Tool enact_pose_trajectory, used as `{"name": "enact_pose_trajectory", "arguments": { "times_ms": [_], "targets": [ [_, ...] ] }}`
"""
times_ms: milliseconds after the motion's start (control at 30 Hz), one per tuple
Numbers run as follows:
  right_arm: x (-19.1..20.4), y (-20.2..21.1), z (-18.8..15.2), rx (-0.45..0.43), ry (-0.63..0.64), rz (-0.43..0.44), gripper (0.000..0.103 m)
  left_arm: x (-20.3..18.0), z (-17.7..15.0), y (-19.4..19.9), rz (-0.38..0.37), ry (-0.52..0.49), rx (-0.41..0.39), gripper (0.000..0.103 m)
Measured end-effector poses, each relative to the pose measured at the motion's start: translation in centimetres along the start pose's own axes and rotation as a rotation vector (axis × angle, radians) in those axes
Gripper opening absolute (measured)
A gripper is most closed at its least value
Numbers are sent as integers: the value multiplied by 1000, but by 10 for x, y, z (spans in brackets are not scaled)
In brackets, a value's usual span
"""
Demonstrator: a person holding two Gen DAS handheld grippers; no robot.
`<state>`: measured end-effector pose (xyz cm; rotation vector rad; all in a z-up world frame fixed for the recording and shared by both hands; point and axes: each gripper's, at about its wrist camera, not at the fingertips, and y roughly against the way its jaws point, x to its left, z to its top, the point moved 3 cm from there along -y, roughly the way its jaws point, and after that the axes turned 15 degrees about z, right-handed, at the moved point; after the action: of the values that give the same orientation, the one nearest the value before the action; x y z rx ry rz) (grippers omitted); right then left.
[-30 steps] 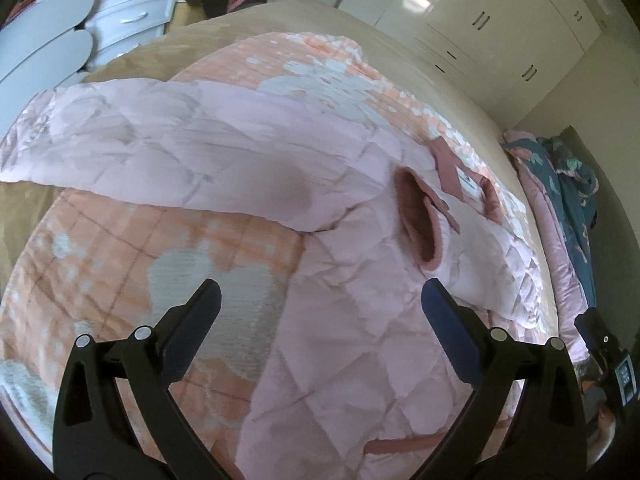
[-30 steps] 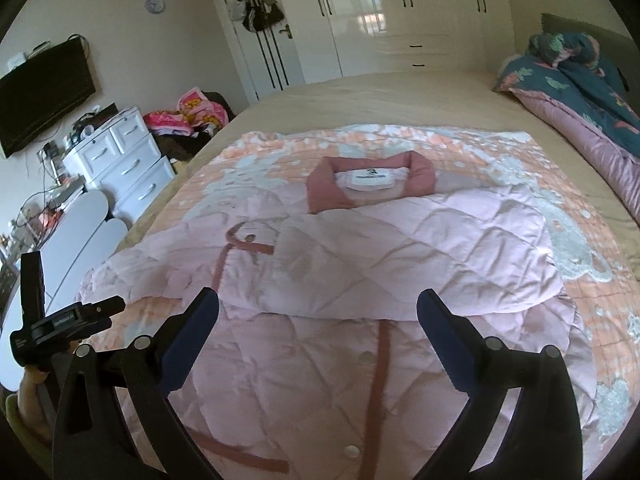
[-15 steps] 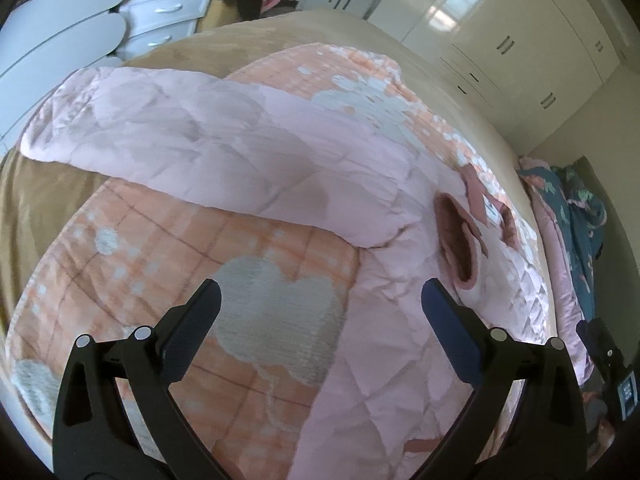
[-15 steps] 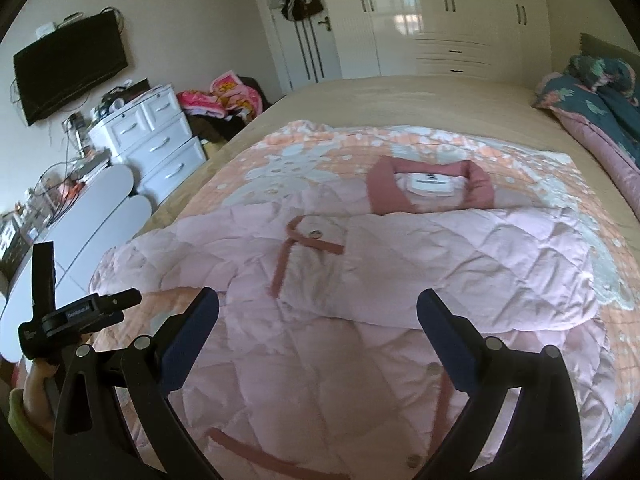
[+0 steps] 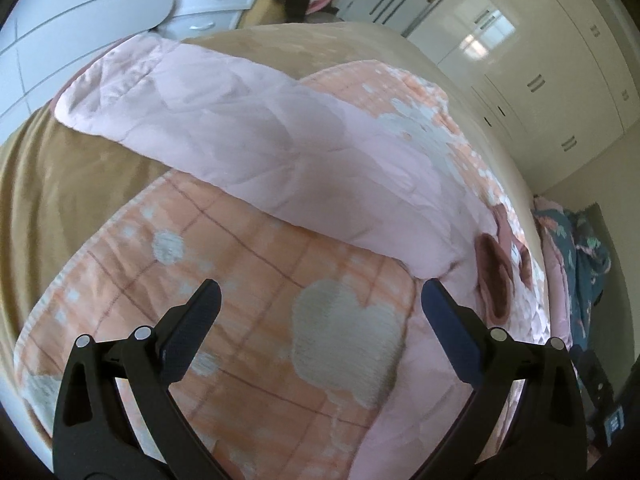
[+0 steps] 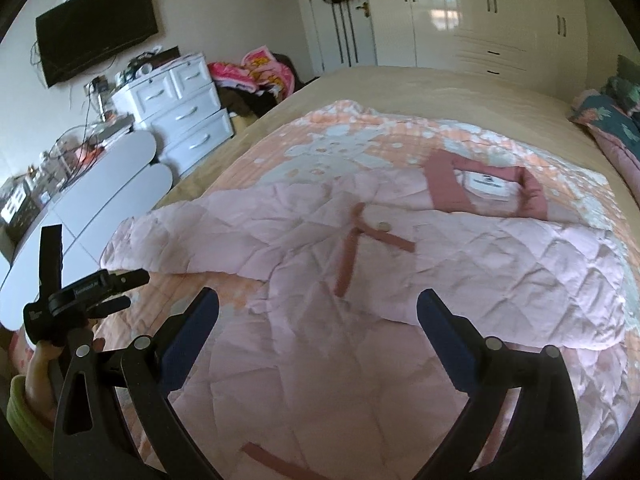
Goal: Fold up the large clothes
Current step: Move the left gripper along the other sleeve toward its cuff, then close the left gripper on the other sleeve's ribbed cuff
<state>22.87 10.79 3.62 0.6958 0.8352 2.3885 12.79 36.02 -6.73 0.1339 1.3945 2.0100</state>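
Observation:
A pale pink quilted jacket with darker pink trim lies spread on the bed, collar toward the far side. One sleeve is folded across the chest; the other sleeve stretches out flat toward the bed's left edge. My left gripper hovers open above the orange blanket, a little short of that outstretched sleeve, holding nothing. My right gripper hangs open over the jacket's lower body, empty. The left tool and the hand on it show at the left of the right wrist view.
The bed has a tan cover under the orange patterned blanket. White drawers and a white rounded table stand to the left. Wardrobes line the far wall. Dark floral bedding lies at the right.
Both views have swung left. The left gripper has moved off the jacket body toward the outstretched sleeve. The right gripper has shifted left over the lower body. Both stay open.

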Motion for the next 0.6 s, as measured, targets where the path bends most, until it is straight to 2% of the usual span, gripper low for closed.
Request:
{"name": "enact_pose_trajectory", "arguments": {
  "times_ms": [367, 600],
  "targets": [
    [29, -42, 2, 59, 48, 44, 99, 44, 15, -22, 1, 119, 12, 94],
    [32, -52, -2, 74, 47, 53, 99, 67, 29, -40, -12, 206, 8, 94]
  ]
}}
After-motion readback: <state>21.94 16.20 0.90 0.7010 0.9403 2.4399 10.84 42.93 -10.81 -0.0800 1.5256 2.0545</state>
